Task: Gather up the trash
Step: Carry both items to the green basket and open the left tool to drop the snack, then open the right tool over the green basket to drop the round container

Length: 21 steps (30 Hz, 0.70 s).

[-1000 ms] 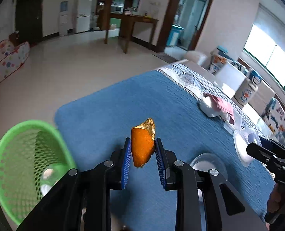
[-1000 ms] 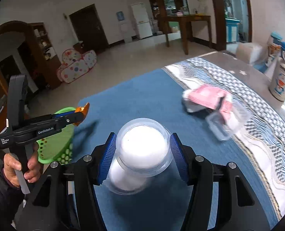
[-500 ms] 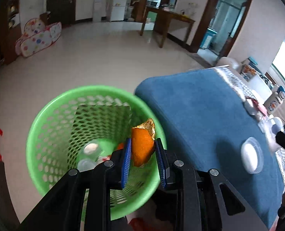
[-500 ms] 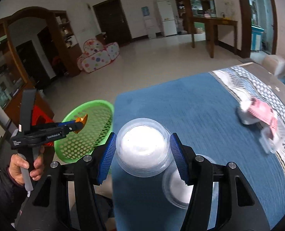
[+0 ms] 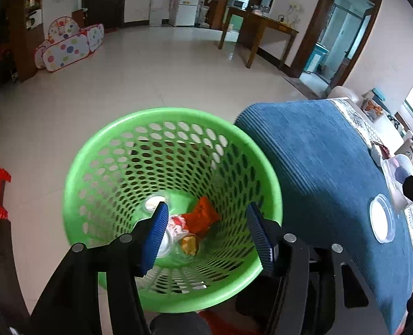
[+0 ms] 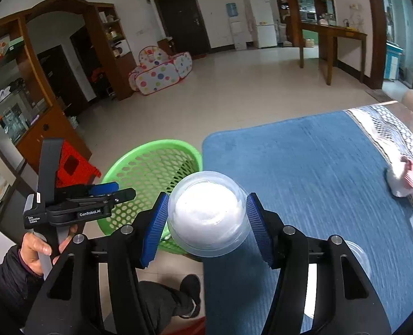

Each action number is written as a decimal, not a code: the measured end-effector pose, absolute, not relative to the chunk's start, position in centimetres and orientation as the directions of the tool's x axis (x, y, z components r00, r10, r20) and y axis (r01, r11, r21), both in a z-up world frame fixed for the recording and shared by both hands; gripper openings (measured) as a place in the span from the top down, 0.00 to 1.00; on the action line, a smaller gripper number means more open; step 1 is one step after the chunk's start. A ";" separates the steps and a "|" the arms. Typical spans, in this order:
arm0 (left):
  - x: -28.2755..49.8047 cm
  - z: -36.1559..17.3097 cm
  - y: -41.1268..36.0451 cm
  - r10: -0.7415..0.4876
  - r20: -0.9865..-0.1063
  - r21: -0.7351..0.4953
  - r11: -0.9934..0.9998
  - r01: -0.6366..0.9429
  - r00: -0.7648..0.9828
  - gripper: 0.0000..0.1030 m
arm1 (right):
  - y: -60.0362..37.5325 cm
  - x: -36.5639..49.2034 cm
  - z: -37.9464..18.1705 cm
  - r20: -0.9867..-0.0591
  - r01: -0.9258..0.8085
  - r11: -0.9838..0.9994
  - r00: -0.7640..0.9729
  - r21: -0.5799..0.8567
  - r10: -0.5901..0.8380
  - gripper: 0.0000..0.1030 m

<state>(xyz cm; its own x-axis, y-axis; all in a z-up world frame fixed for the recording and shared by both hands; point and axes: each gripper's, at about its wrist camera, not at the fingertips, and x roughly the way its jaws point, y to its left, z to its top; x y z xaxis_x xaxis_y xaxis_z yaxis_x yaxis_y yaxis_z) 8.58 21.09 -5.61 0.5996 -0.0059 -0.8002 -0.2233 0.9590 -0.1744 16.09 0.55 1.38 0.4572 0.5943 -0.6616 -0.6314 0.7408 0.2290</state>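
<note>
My left gripper (image 5: 207, 233) is open and empty above the green mesh basket (image 5: 128, 145). On the basket floor lie an orange wrapper (image 5: 203, 216), a yellowish scrap (image 5: 189, 245) and clear plastic pieces. My right gripper (image 6: 207, 224) is shut on a clear plastic cup (image 6: 207, 213) with white inside. It holds the cup above the near edge of the blue cloth (image 6: 304, 173), just right of the basket (image 6: 150, 164). The left gripper (image 6: 106, 189) also shows in the right wrist view over the basket.
A round clear lid (image 5: 382, 222) lies on the blue cloth (image 5: 318, 167). Pink and white trash (image 6: 407, 178) lies at the cloth's far right. A red stool (image 6: 72, 167) stands left of the basket. The tiled floor stretches beyond, with a polka-dot play tent (image 6: 161, 75).
My left gripper swung from the table to over the basket, opened and dropped the orange wrapper in. My right gripper carried the cup toward the basket.
</note>
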 end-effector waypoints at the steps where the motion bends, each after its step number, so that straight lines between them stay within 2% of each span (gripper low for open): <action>1: 8.4 -5.5 21.3 -0.004 -0.800 -0.176 0.958 -0.228 0.600 0.45 | 0.9 16.1 1.3 -0.662 -0.636 0.736 0.452 0.230 0.598 0.44; 11: 4.7 -4.7 23.7 0.058 -0.780 -0.161 0.944 -0.290 0.623 0.40 | 6.8 16.8 0.1 -0.675 -0.689 0.672 0.362 0.271 0.643 0.44; 19: 2.9 -4.7 25.4 0.074 -0.775 -0.178 0.927 -0.330 0.627 0.39 | 11.6 17.1 -2.0 -0.700 -0.706 0.640 0.291 0.303 0.652 0.44; 21: 2.7 -4.9 25.7 0.073 -0.777 -0.184 0.923 -0.338 0.625 0.39 | 12.1 17.2 -2.2 -0.703 -0.706 0.636 0.280 0.311 0.654 0.41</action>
